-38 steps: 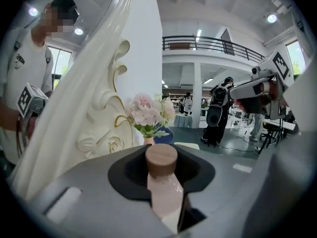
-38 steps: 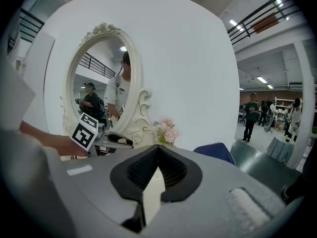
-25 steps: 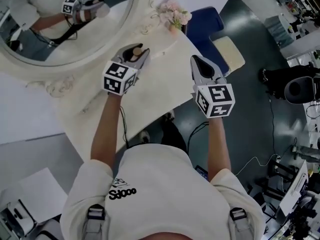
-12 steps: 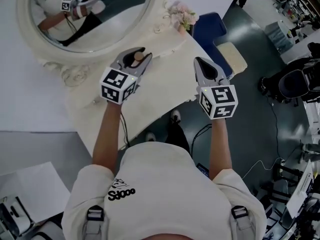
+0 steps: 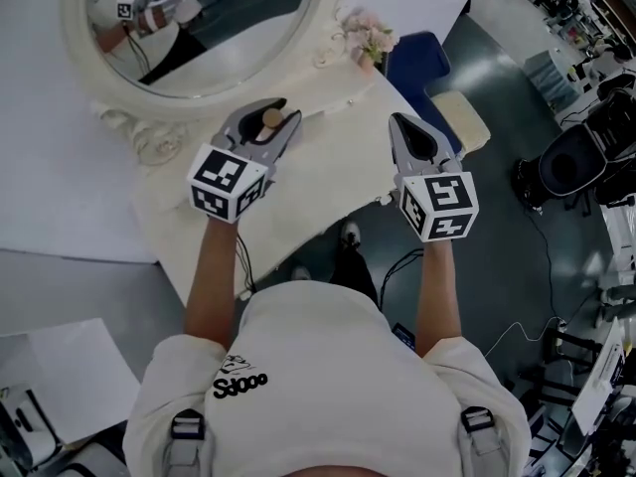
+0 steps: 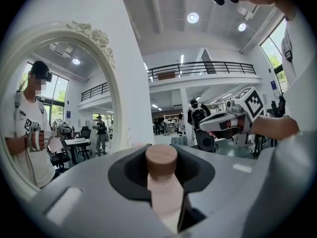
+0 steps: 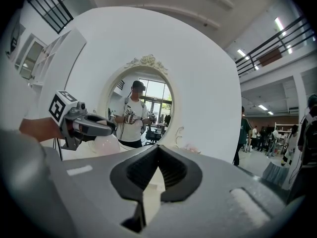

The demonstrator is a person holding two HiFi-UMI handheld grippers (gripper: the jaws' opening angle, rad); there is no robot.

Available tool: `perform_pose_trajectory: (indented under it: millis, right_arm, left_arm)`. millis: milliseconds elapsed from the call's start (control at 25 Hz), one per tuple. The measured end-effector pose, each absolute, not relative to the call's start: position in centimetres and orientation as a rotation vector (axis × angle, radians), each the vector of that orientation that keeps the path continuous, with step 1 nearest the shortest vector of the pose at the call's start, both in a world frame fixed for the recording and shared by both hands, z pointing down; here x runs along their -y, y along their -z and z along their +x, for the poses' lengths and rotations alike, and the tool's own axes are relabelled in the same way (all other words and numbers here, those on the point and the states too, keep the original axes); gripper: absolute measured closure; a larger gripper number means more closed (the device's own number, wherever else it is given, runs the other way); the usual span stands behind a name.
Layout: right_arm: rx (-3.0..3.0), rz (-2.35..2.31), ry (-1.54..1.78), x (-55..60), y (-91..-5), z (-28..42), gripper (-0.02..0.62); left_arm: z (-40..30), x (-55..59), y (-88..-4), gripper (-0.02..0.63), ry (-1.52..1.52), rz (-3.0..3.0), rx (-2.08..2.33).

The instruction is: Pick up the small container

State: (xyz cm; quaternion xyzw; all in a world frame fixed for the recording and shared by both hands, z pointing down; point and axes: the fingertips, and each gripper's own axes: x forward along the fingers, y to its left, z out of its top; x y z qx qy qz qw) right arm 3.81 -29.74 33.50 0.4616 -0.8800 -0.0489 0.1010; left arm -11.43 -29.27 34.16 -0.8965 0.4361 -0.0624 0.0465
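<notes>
The small container (image 5: 269, 119), a pale pink bottle with a round wooden cap, is held above the cream dressing table (image 5: 308, 202). My left gripper (image 5: 268, 127) is shut on it. In the left gripper view the bottle (image 6: 162, 185) stands upright between the jaws, cap on top. My right gripper (image 5: 397, 122) hovers off the table's right edge, jaws closed together with nothing in them. The right gripper view shows its jaws (image 7: 157, 151) meeting at the tip and, at left, the left gripper (image 7: 94, 128) with the pink bottle (image 7: 106, 144).
A large oval mirror (image 5: 199, 28) in an ornate white frame stands behind the table and reflects the person. Pink flowers (image 5: 366, 38) sit at the table's far right corner. A blue chair (image 5: 419, 63) and a cream cushion (image 5: 459, 117) stand on the dark floor to the right.
The left gripper with the bottle has drifted slightly left and toward me. The right gripper has barely moved. The head view has shifted, so the mirror now sits further right.
</notes>
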Motion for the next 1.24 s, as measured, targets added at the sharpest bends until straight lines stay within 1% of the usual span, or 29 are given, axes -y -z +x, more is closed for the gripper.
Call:
perform_pose_trajectory:
  millis: [1240]
  right_arm:
    - [2.581, 1.328, 0.188, 28.64, -33.16, 2.88, 0.594]
  left_arm:
    - [-11.49, 28.0, -33.85, 0.476, 0.199, -2.737, -1.314]
